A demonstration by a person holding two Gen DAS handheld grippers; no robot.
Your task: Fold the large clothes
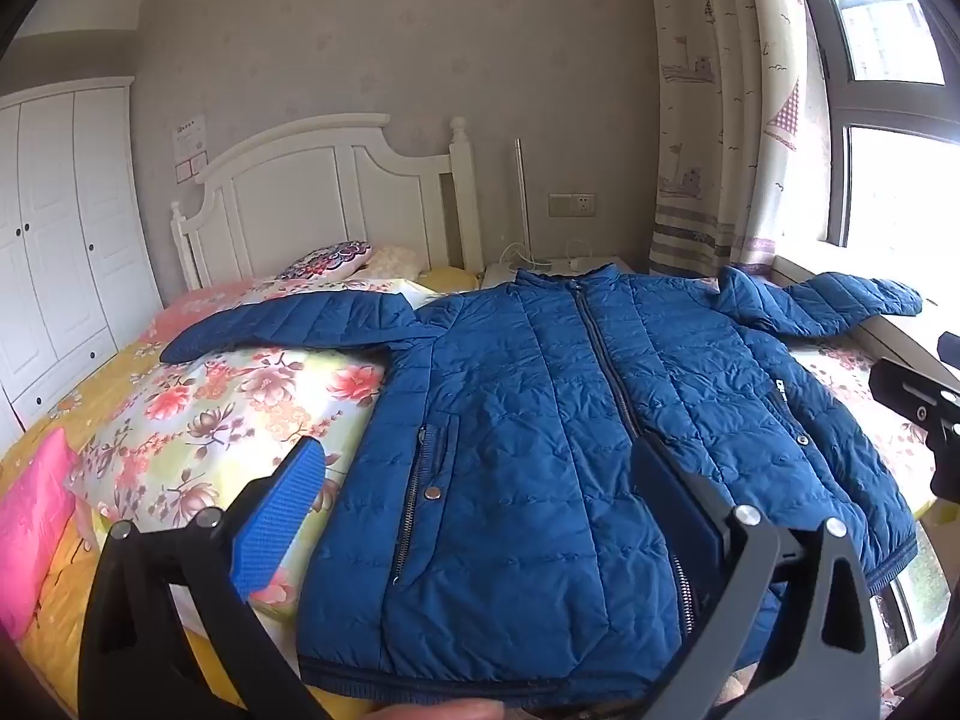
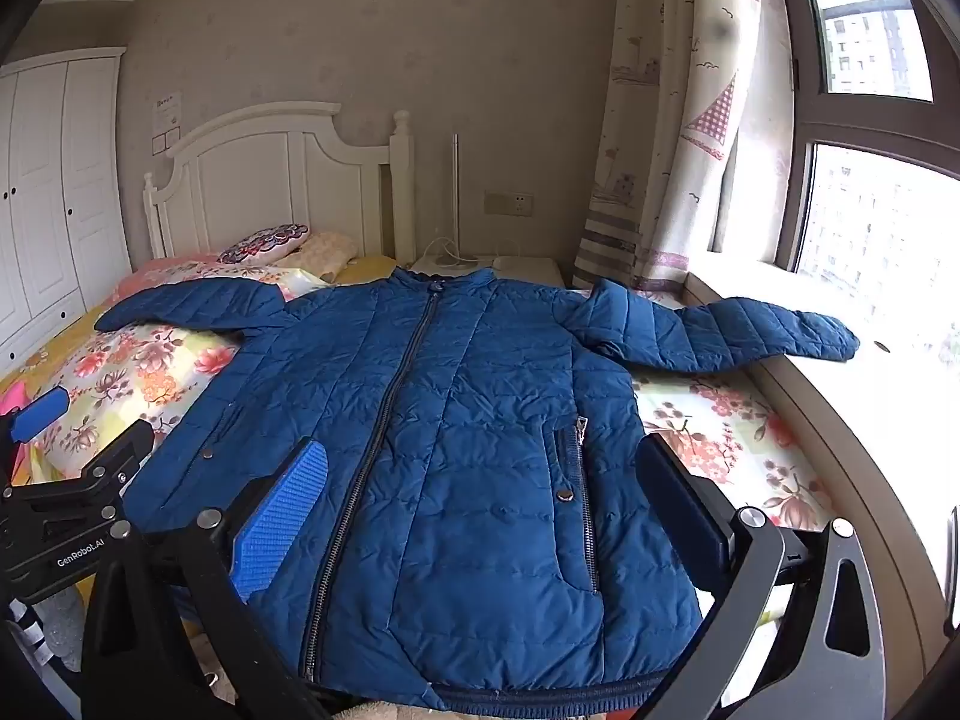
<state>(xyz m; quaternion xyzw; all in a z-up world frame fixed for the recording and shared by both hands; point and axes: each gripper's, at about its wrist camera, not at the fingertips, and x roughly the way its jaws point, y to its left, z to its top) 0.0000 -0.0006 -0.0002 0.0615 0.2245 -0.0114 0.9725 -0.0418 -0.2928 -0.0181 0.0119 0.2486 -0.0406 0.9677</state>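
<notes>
Both tools [image 1: 480, 480] [image 2: 486, 492] gape, angled down above blue jacket [image 2: 432, 420].

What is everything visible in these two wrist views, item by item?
jacket: one, blue quilted, zipped, front up, spread on the bed, sleeves out to both sides
quilt: one, floral, under the jacket
pillows: at least two, patterned, by the headboard
pink cushion: one, bed's left edge
headboard: one, white
wardrobe: one, white, far left
nightstand: one, white, behind the collar, cables on it
wall socket: one, beige
curtain: one, boat print, by the window
window: one, dark frame, right
left tongs: open, over the hem
right tongs: open, over the hem
</notes>
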